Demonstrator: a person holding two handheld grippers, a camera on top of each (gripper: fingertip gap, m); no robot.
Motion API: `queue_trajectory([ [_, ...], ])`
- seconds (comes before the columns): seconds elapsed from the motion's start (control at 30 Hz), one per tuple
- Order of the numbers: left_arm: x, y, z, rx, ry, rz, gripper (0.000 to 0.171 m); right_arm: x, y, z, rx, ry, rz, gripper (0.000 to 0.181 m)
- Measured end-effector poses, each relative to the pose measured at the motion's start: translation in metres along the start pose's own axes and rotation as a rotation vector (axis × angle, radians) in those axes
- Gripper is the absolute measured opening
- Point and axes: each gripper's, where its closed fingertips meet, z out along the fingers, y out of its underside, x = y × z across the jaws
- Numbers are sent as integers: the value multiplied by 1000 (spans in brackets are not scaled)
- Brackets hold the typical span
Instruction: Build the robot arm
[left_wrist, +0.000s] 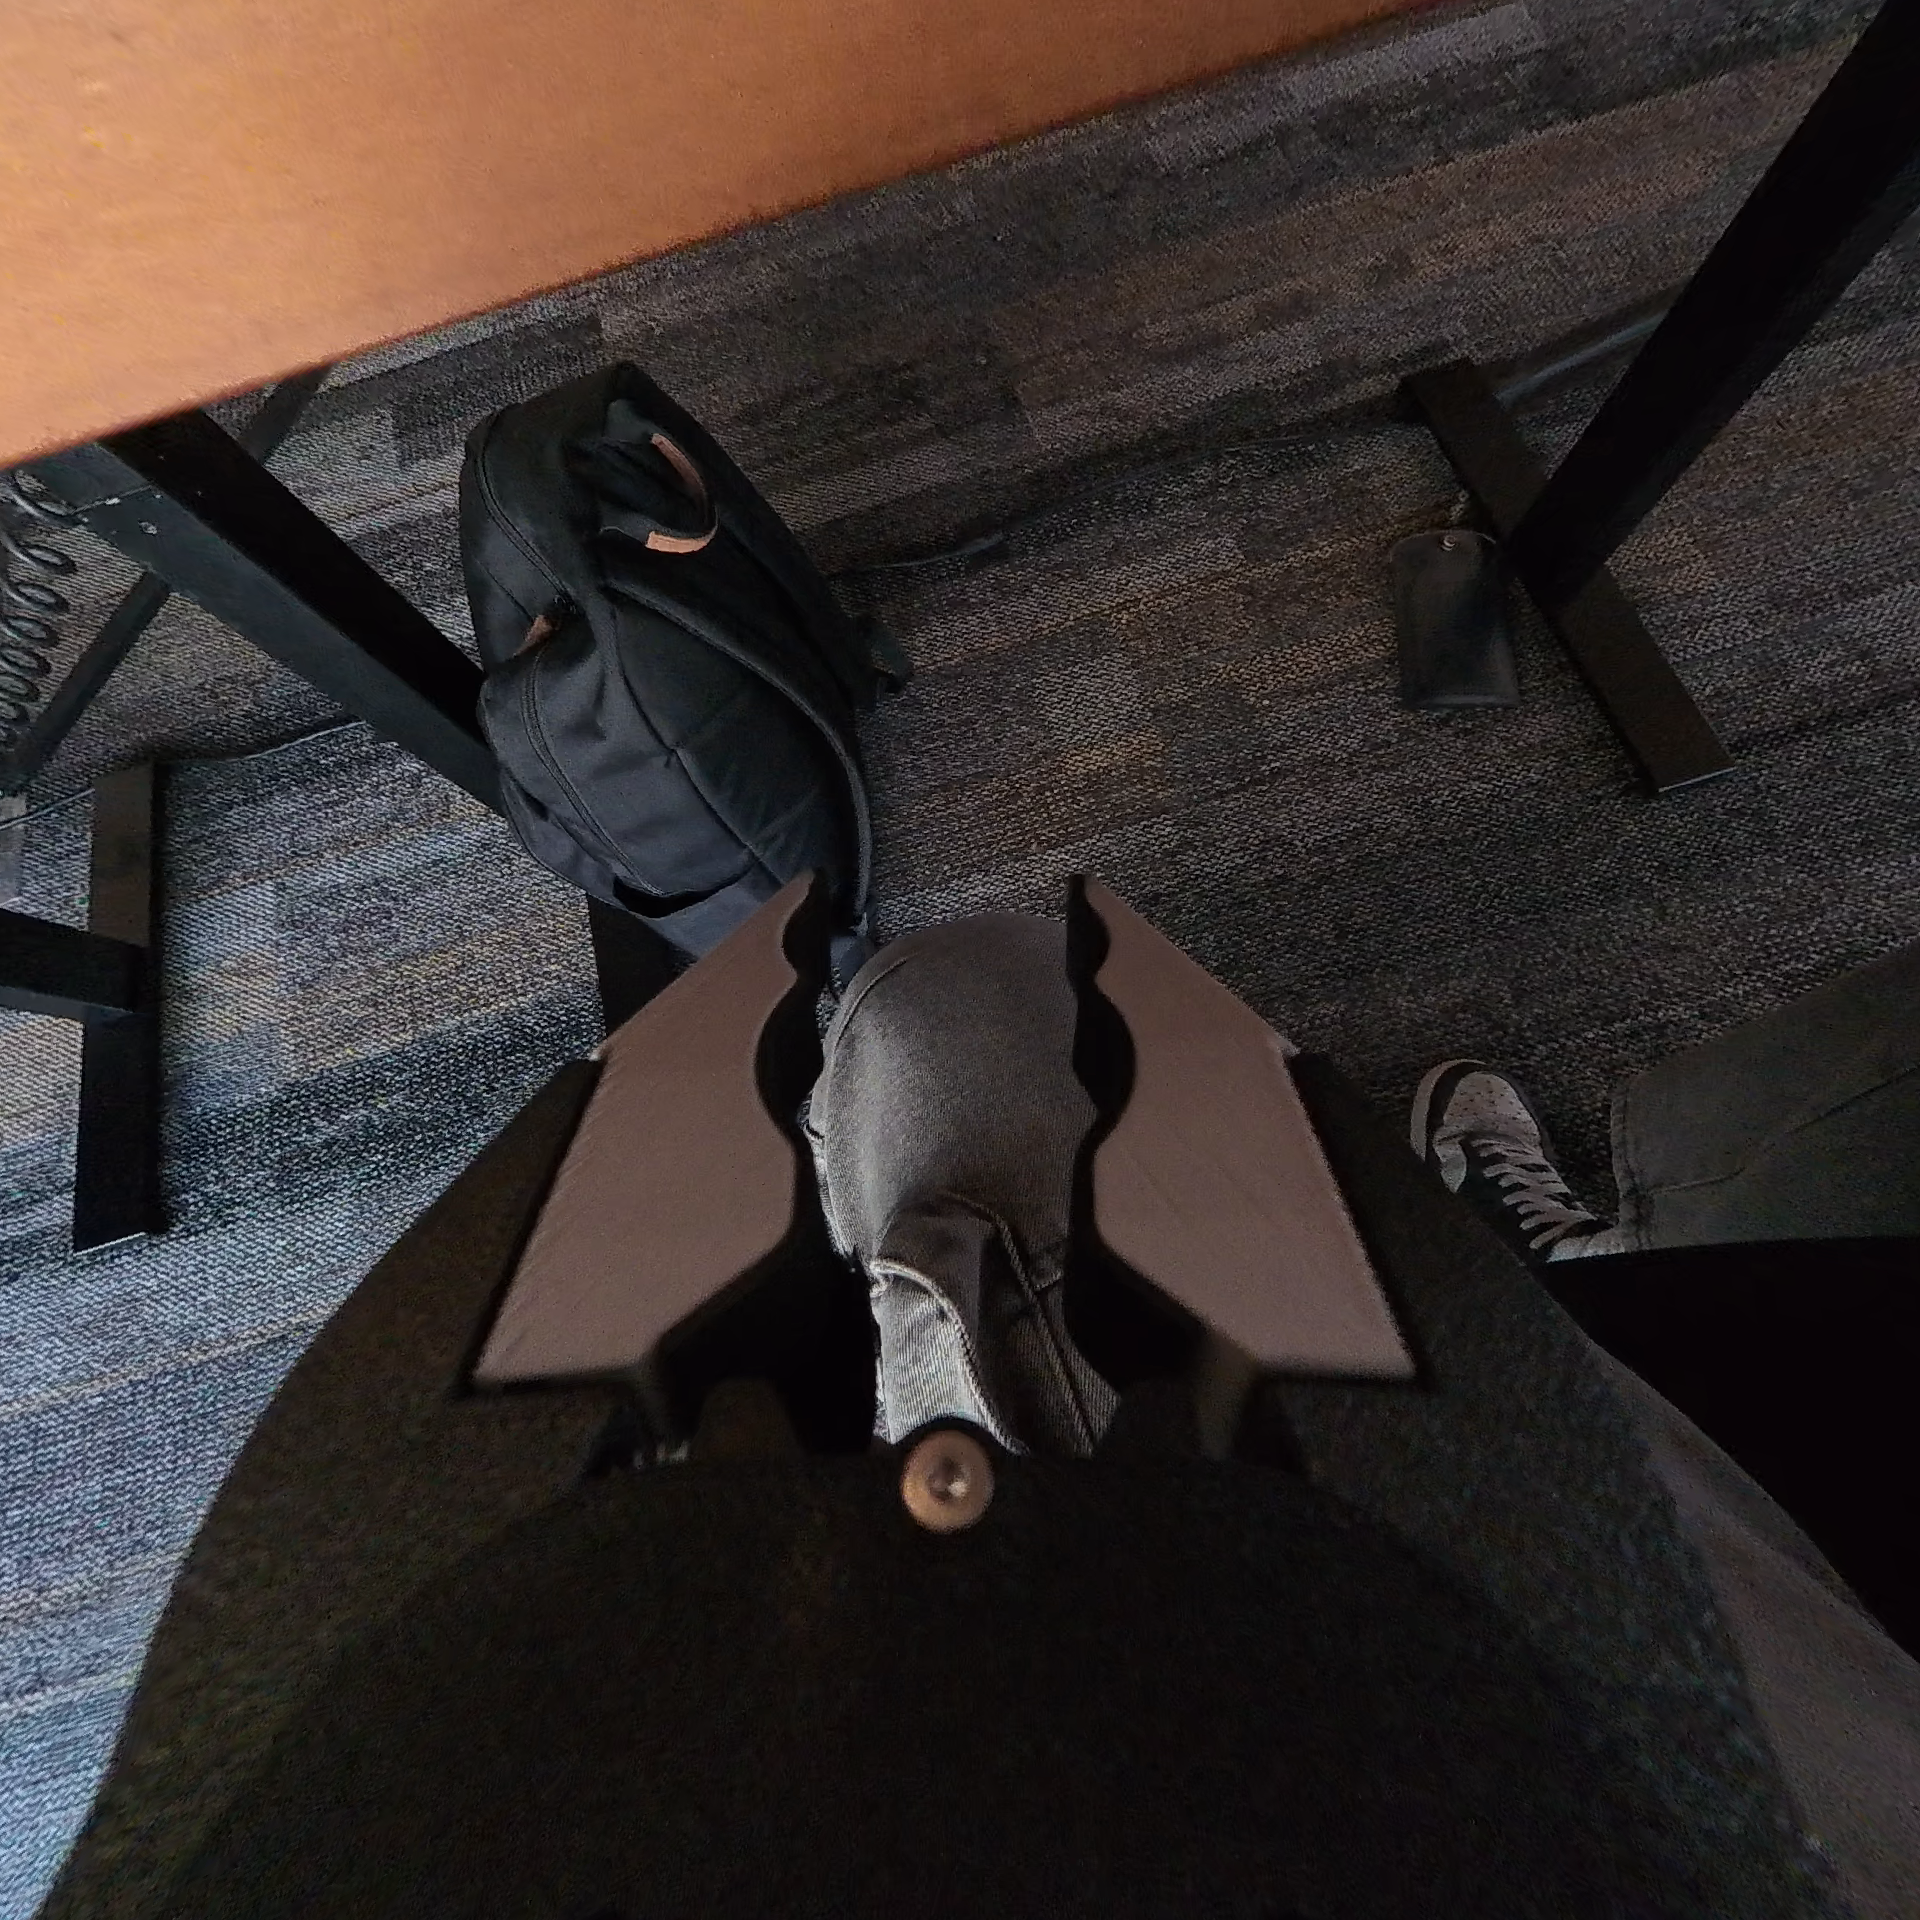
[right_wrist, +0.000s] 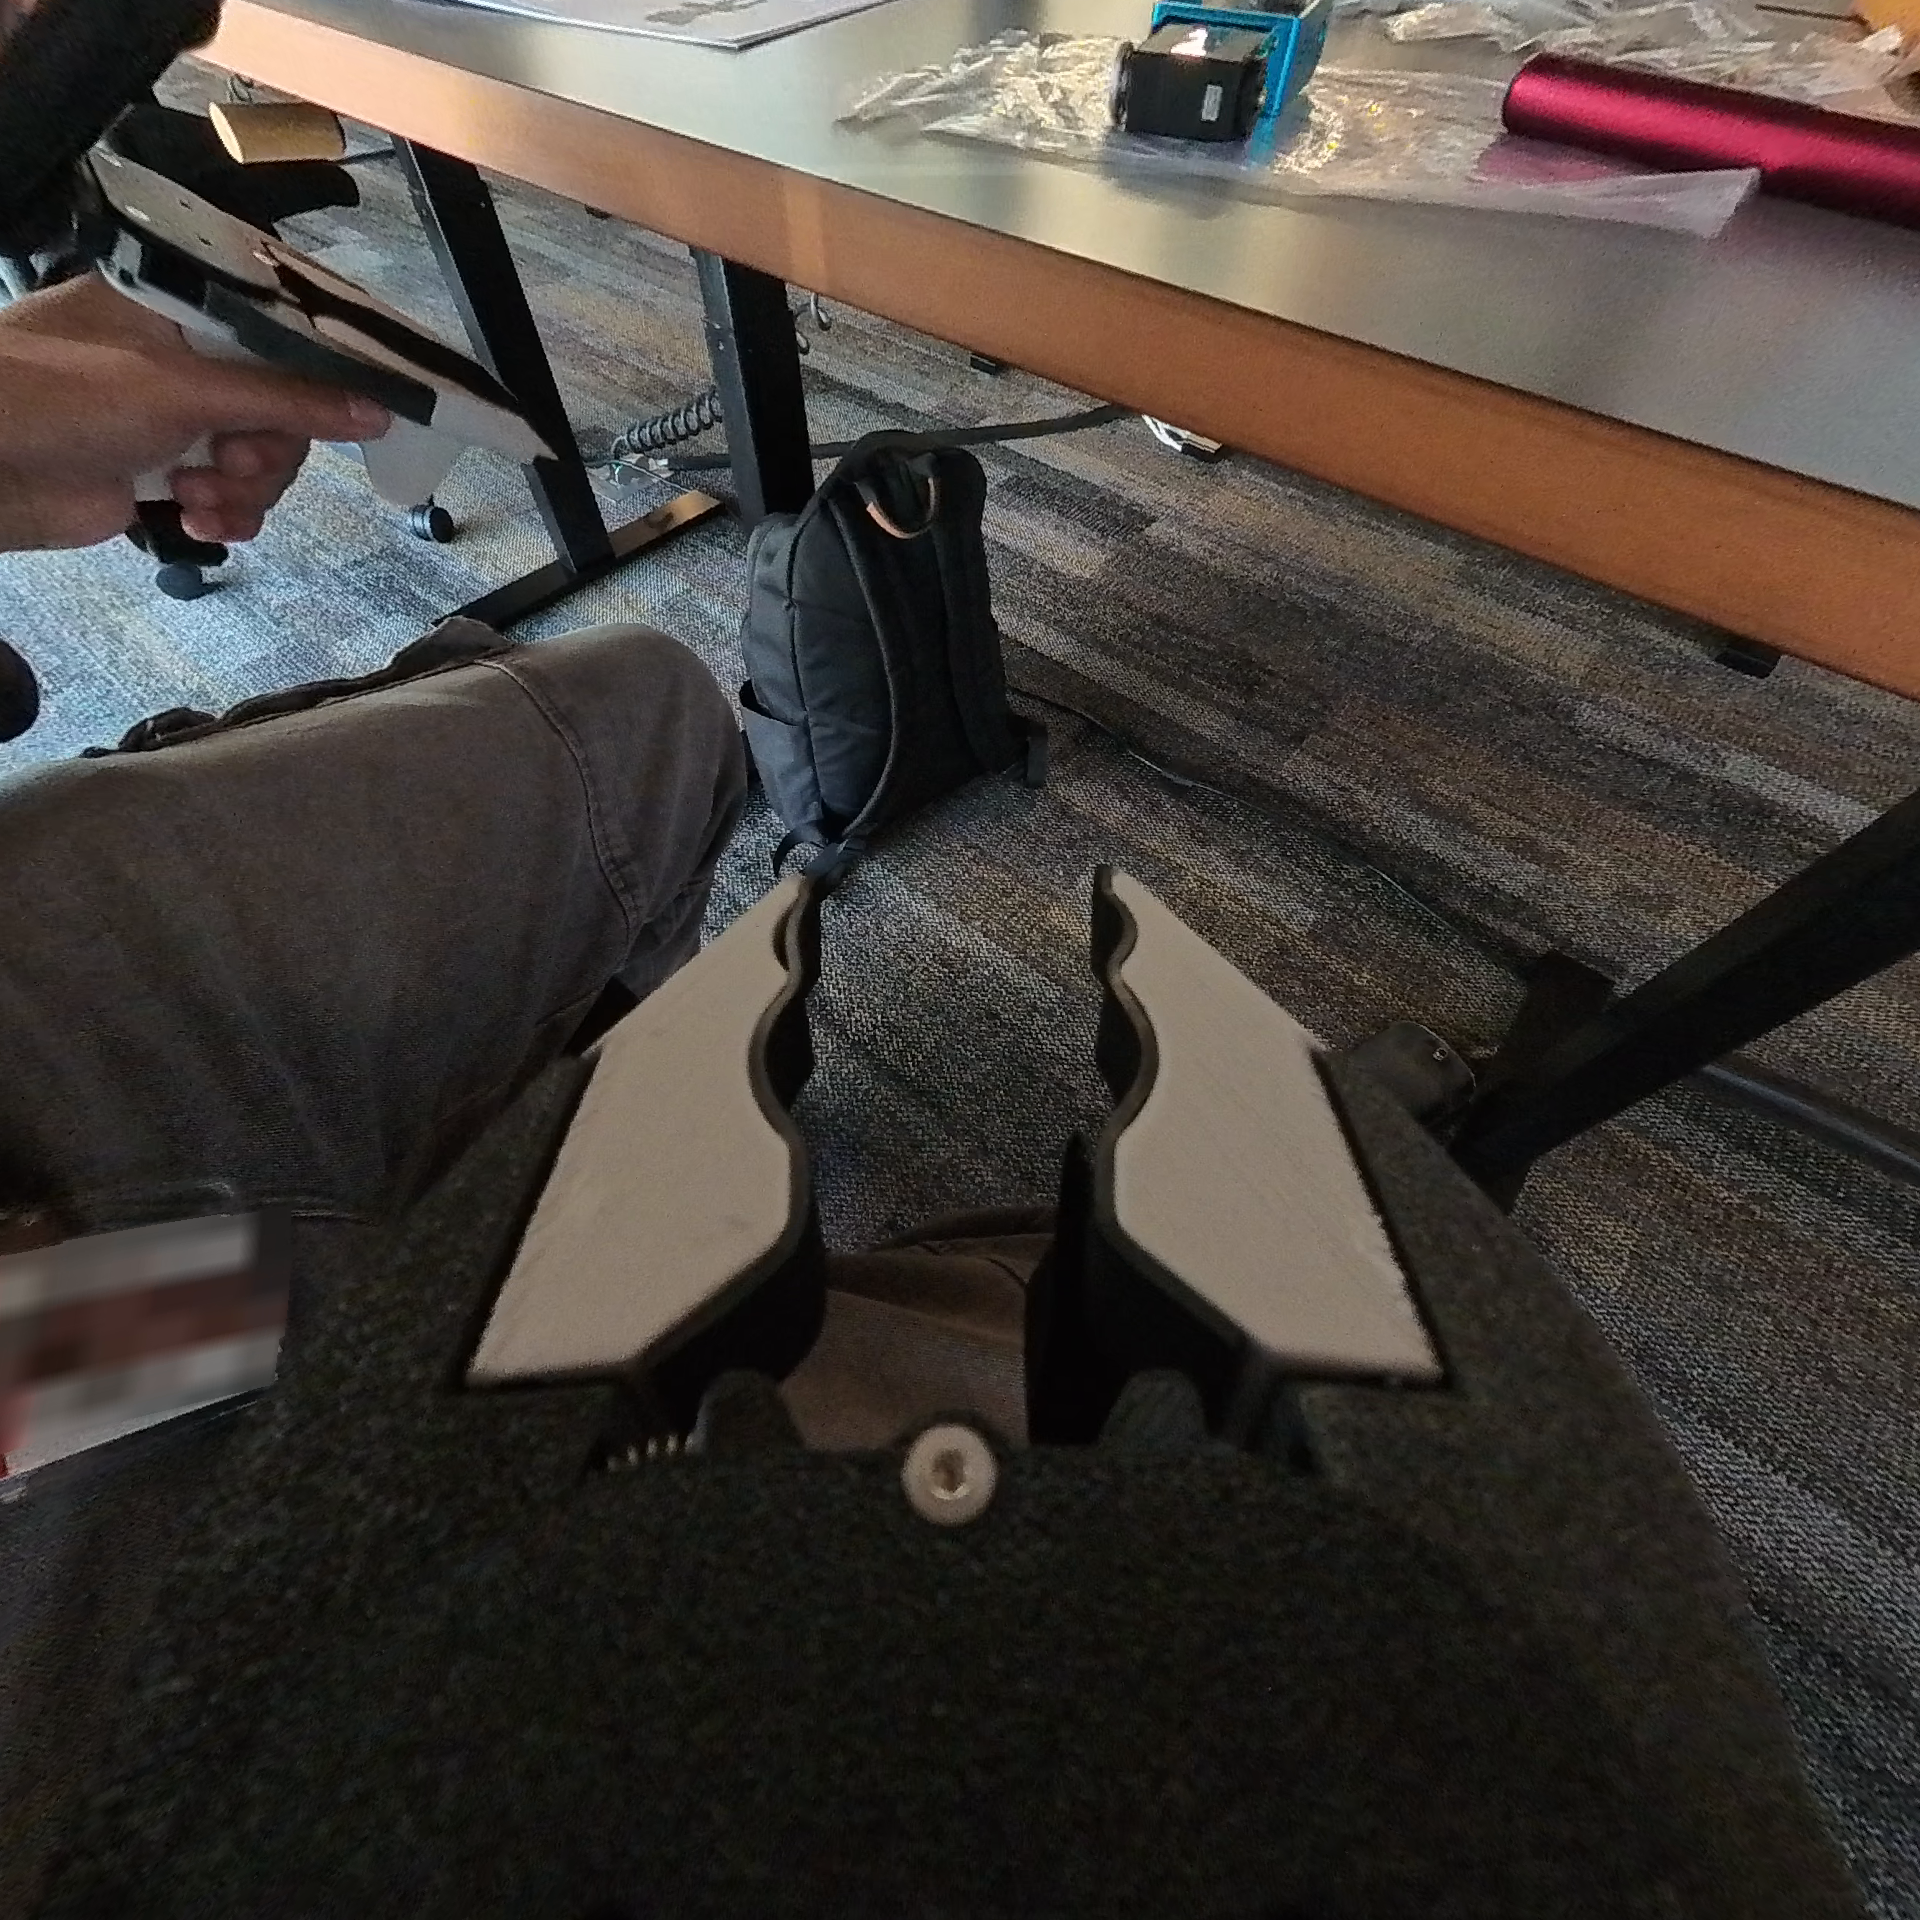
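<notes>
My left gripper (left_wrist: 940, 896) is open and empty. It points down at the floor, above a person's knee in grey jeans (left_wrist: 935, 1060). A black backpack (left_wrist: 665, 707) stands on the carpet just beyond its left fingertip. My right gripper (right_wrist: 954, 888) is open and empty, held low over the grey carpet (right_wrist: 1299, 831), with the same backpack (right_wrist: 883, 644) ahead of it and the person's thigh (right_wrist: 312, 883) to its left. The left gripper (right_wrist: 312, 332) also shows at the upper left of the right wrist view, held in a hand (right_wrist: 135, 416).
A table with an orange-brown edge (right_wrist: 1143, 301) spans the top, on black legs (left_wrist: 301, 613) (right_wrist: 758, 395). On it lie clear plastic bags (right_wrist: 1039, 83), a black and blue device (right_wrist: 1216, 73) and a dark red roll (right_wrist: 1714, 135). A grey sneaker (left_wrist: 1496, 1143) rests at right. One gripper's finger ends stand about 40 centimetres off the other's.
</notes>
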Motion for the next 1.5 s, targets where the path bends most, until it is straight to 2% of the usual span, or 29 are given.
queue_trajectory([
  [0.47,-12,7,-7,0,-18,-29,45,-8,-1,9,-18,-31,-26,52],
  [1.37,-15,9,-8,-7,-36,-13,45,-10,0,11,-22,-47,-23,52],
  [1.5,-16,9,-7,-8,-40,-13,45,-22,-4,20,-13,-84,2,52],
])
